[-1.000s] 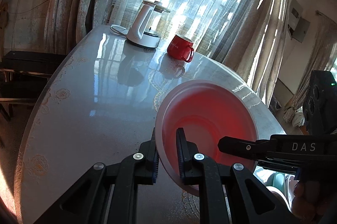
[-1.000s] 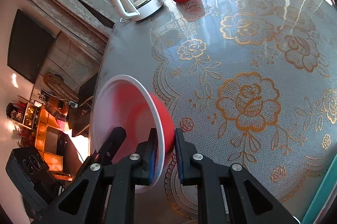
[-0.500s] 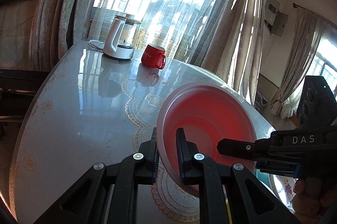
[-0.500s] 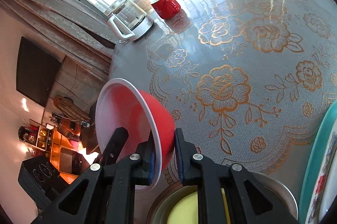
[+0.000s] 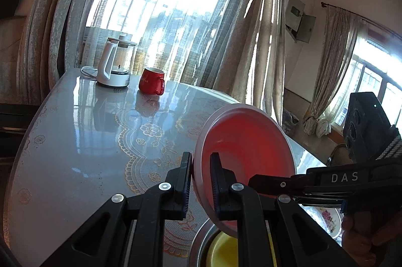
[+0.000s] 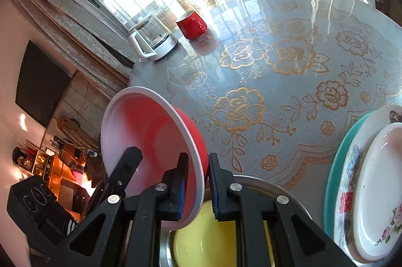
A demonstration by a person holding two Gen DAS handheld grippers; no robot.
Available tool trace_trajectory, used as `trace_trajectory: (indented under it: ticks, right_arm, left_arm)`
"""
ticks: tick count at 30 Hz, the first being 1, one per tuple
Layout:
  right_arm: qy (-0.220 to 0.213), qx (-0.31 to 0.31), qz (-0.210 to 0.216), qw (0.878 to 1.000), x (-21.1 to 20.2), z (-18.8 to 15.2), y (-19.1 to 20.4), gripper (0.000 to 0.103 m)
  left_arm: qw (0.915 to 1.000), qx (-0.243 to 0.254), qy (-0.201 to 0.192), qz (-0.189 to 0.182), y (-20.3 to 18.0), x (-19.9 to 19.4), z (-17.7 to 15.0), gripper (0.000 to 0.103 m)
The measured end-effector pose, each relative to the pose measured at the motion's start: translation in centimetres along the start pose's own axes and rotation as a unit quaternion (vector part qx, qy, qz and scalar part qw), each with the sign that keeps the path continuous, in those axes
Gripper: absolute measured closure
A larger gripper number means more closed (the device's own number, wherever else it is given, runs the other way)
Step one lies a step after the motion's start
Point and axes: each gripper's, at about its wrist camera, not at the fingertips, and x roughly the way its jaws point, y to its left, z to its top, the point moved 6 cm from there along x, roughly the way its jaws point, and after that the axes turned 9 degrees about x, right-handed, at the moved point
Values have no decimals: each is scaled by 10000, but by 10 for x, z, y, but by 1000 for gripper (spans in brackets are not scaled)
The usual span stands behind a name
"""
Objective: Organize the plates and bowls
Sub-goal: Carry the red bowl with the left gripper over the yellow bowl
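A red bowl [image 5: 248,153] with a white rim hangs tilted in the air, held from both sides. My left gripper [image 5: 201,179] is shut on its near rim. My right gripper [image 6: 197,181] is shut on the opposite rim of the red bowl [image 6: 148,138]. Right below it sits a metal bowl [image 6: 284,191] with a yellow bowl [image 6: 208,241] nested inside; both also show in the left wrist view [image 5: 223,249]. A stack of plates [image 6: 371,191], teal under floral under white, lies at the right.
A red mug [image 5: 152,84] and a glass kettle [image 5: 114,65] on a white base stand at the far edge of the round table [image 5: 75,141], by the curtained window. A floral plate [image 5: 328,216] shows past the right gripper.
Both grippers have carried the red bowl back toward the near side. The metal bowl with the yellow bowl and the plate stack have come into view under and beside it.
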Motion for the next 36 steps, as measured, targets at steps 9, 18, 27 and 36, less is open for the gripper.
trace_trajectory:
  ticks: [9, 18, 27, 36]
  right_arm:
    - [-34, 96, 73, 9999, -22, -12, -15, 87]
    - [-20, 138, 263, 9996, -39, -24, -26, 85]
    - [83, 8, 450, 9990, -48, -43, -31, 85]
    - [254, -3, 637, 9976, -48, -58, -37, 85]
  left_arm:
    - [9992, 273, -193, -199, -23, -9, -2, 88]
    - [9965, 399, -625, -375, -43, -31, -6, 88]
    - [9984, 184, -499, -164, -45, -43, -21, 88]
    - [9993, -119, -343, -70, -51, -65, -37, 88]
